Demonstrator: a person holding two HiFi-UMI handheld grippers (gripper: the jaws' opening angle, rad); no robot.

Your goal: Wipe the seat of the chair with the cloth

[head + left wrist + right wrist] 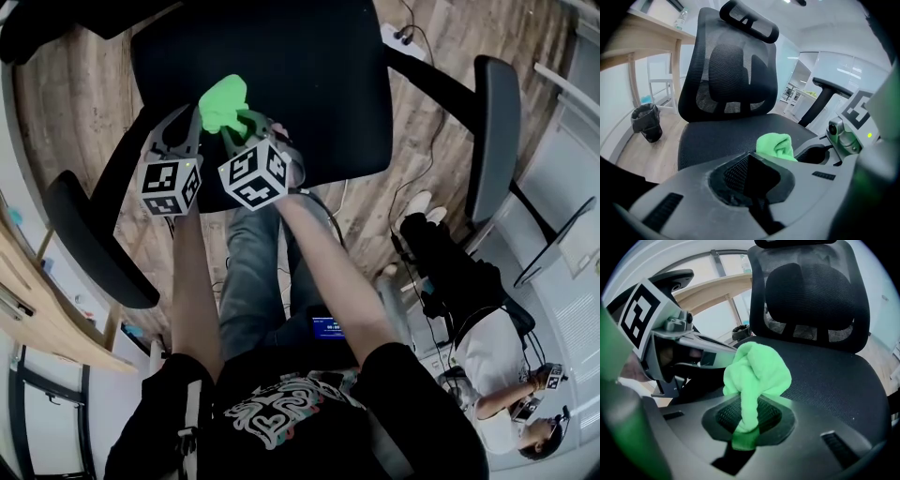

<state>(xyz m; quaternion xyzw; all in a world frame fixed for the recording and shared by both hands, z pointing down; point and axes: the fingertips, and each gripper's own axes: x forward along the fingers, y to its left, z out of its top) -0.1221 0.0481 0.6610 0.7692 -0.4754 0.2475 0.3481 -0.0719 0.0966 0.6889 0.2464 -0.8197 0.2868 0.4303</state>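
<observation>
The right gripper [744, 423] is shut tight on the green cloth [757, 371]. The cloth bunches up over the black chair seat [309, 84], near its front edge. The left gripper [749, 178] is just beside it, jaws pressed together with nothing in them. The white print on the person's shirt [281, 408] is too swirly to read.
</observation>
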